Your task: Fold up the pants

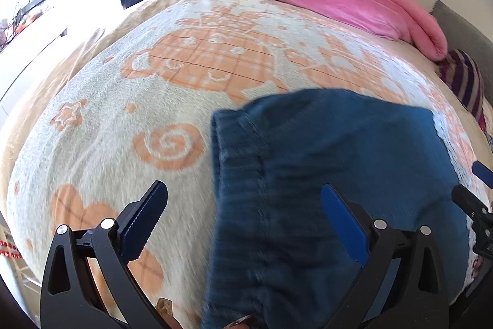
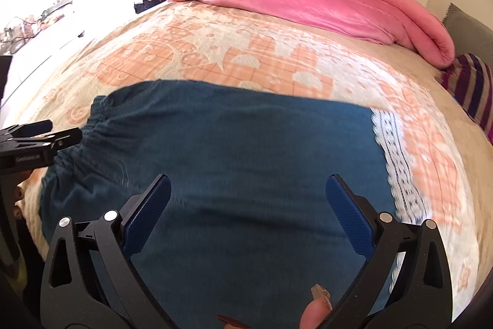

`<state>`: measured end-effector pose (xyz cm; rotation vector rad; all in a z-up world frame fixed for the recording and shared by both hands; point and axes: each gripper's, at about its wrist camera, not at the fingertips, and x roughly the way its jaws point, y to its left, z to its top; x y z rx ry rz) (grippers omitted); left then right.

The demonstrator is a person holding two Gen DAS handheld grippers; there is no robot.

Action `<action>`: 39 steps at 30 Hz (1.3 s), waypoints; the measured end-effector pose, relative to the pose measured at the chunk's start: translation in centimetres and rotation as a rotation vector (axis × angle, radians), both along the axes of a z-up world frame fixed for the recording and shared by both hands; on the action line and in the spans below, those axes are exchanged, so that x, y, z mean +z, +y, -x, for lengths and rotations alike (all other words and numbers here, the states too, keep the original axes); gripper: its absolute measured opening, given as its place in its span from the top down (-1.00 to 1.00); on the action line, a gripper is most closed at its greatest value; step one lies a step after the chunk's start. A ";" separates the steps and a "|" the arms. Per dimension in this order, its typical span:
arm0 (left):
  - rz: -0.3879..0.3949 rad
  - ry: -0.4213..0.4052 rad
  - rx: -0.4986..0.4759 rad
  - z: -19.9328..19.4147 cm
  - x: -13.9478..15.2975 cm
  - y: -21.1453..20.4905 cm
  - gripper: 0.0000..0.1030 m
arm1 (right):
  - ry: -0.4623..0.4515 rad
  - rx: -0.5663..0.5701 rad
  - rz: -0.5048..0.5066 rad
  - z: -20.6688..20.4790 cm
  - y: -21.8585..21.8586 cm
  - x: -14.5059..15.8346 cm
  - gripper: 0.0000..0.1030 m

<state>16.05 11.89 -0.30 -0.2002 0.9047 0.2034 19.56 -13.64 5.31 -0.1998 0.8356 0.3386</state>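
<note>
The teal pants (image 2: 234,150) lie spread on the bed, on top of a cream and orange patterned blanket (image 1: 117,119), close to the near edge and below both claws. The cloth looks like a soft, thick knit, so I judge it to be light and limp: it will sag and wrinkle when it is lifted, it will not keep a shape, and there is nothing fragile in it. The gathered elastic waistband (image 1: 237,150) is the thickest and firmest part, so it seems the best place to pinch; the other good place is the hem with white lace trim (image 2: 397,156) on the opposite end, where the edge is clear to see. The left claw (image 1: 243,221) is open wide, with its fingers standing on each side of the waistband and holding nothing. The right claw (image 2: 246,215) is also open wide over the middle of the cloth, and it is empty. By count I see one pair of pants, two claws, one patterned blanket, one pink duvet (image 2: 308,2) rolled along the far side of the bed, and one striped pillow (image 2: 471,82) at the right.
</note>
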 end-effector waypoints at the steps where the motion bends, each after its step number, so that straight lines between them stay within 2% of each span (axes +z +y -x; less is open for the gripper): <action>1: 0.001 -0.002 0.003 -0.5 0.1 0.4 -0.92 | 0.003 0.014 -0.010 -0.7 0.2 0.1 -0.84; 9: 0.004 0.001 -0.002 -4.3 0.1 2.7 -0.92 | -0.023 0.129 0.059 -5.1 3.1 0.4 -0.84; 18: 0.041 0.062 -0.049 -6.9 -2.8 4.3 -0.92 | 0.054 0.204 0.168 -11.0 6.0 -2.9 -0.84; 21: 0.025 0.055 -0.046 -7.3 -3.1 4.5 -0.92 | 0.077 0.226 0.151 -12.6 6.7 -3.7 -0.84; 25: -0.014 0.047 -0.072 -7.9 -3.2 4.2 -0.92 | 0.082 0.257 0.165 -13.7 7.6 -4.3 -0.84; 32: -0.001 0.035 -0.101 -9.1 -3.6 4.6 -0.92 | 0.092 0.348 0.227 -14.9 10.1 -5.1 -0.84; 33: 0.008 0.029 -0.105 -9.1 -3.6 4.6 -0.87 | 0.090 0.358 0.238 -15.1 10.4 -5.2 -0.84; 34: 0.020 0.023 -0.115 -9.1 -3.7 4.6 -0.61 | 0.085 0.373 0.256 -15.2 10.8 -5.4 -0.84; 36: 0.040 0.019 -0.145 -9.2 -3.9 4.4 -0.26 | 0.076 0.389 0.278 -15.3 11.3 -5.6 -0.84; 38: 0.032 0.007 -0.167 -9.0 -3.7 3.9 0.00 | 0.079 0.408 0.288 -15.4 11.6 -5.9 -0.84; 39: 0.042 -0.006 -0.183 -8.8 -3.5 3.7 0.22 | 0.083 0.415 0.288 -15.4 11.7 -6.0 -0.84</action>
